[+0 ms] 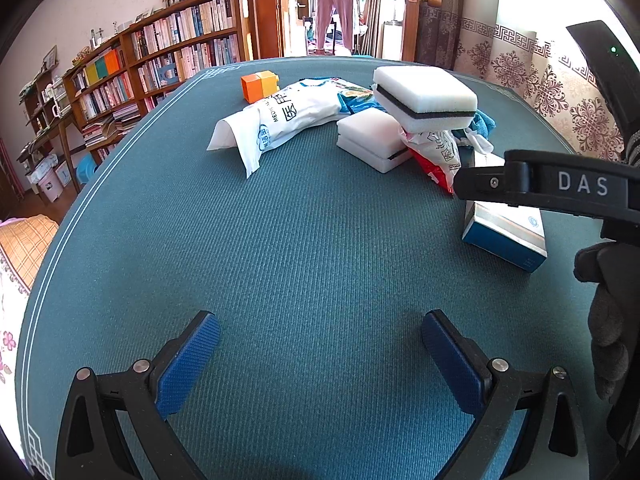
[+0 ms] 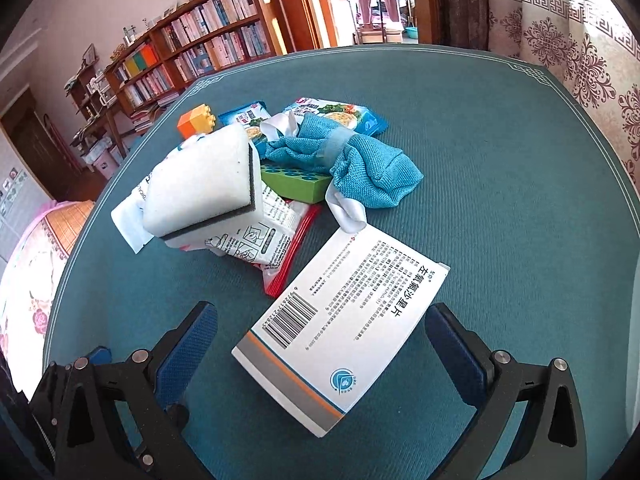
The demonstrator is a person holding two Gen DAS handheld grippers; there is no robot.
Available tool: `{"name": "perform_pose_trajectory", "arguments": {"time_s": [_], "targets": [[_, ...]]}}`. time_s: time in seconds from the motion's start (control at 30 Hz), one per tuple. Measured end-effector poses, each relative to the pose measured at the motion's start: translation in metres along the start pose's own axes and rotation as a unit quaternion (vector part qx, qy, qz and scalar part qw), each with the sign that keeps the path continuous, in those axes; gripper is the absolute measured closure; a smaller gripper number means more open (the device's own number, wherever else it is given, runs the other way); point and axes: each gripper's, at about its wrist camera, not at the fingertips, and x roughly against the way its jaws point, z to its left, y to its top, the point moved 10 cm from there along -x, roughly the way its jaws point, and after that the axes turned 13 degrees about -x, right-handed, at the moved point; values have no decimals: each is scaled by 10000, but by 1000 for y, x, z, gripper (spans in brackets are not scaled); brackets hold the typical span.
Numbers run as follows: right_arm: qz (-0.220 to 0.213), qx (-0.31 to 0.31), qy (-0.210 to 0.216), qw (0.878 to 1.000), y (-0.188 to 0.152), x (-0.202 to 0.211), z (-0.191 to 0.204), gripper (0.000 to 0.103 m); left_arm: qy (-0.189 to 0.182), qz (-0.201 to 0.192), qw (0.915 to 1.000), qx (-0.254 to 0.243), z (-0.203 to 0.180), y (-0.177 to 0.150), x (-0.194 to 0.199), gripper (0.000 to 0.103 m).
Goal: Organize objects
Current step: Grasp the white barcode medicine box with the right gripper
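Observation:
A pile of objects lies on the teal table [image 1: 304, 248]. In the left wrist view a white sponge with a dark band [image 1: 426, 96] tops the pile, beside a second white sponge [image 1: 372, 140], a white medical bag [image 1: 288, 116] and an orange-yellow block [image 1: 259, 85]. My left gripper [image 1: 320, 352] stands open over bare mat. The white medicine box [image 2: 344, 328] lies flat between the fingers of my open right gripper [image 2: 320, 344], and the pads do not touch it. Behind it lie the sponge [image 2: 200, 184], a blue cloth [image 2: 360, 164], a green block [image 2: 296, 180] and a red-edged packet [image 2: 280, 240].
The right gripper's body, marked DAS [image 1: 560, 188], and a dark-gloved hand [image 1: 612, 320] fill the right of the left wrist view. Snack packets [image 2: 340, 114] lie at the back of the pile. Bookshelves [image 1: 160, 60] stand beyond the table's far-left edge. A curtain [image 2: 580, 60] hangs to the right.

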Motion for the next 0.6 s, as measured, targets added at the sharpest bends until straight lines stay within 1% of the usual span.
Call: {"name": "perform_pose_trajectory", "arguments": {"time_s": [0.03,0.1,0.13,0.2,0.27,0.37,0.47,0.6], "targets": [[12,19,-45,10000,-1,0,-3,6,0,0,10000,1,0,0,0,0],[-59,122,-167,9998,-1,-1,-6,11,0,0,10000,2,0,0,0,0],[-76,163,-205,9996,-1,0,-8,15,0,0,10000,2,0,0,0,0],[-97,188,-200,9996,-1,4,-12,20,-1,0,10000,3,0,0,0,0],[-149,208,-224,9994,-2,8,-17,27,-1,0,10000,4,0,0,0,0],[-248,215,-346,9989,-3,14,-30,34,-1,0,10000,4,0,0,0,0],[-335,168,-405,9985,-7,22,-43,35,-3,0,10000,5,0,0,0,0],[-435,111,-380,9983,-13,32,-60,35,-4,-2,10000,4,0,0,0,0]]}}
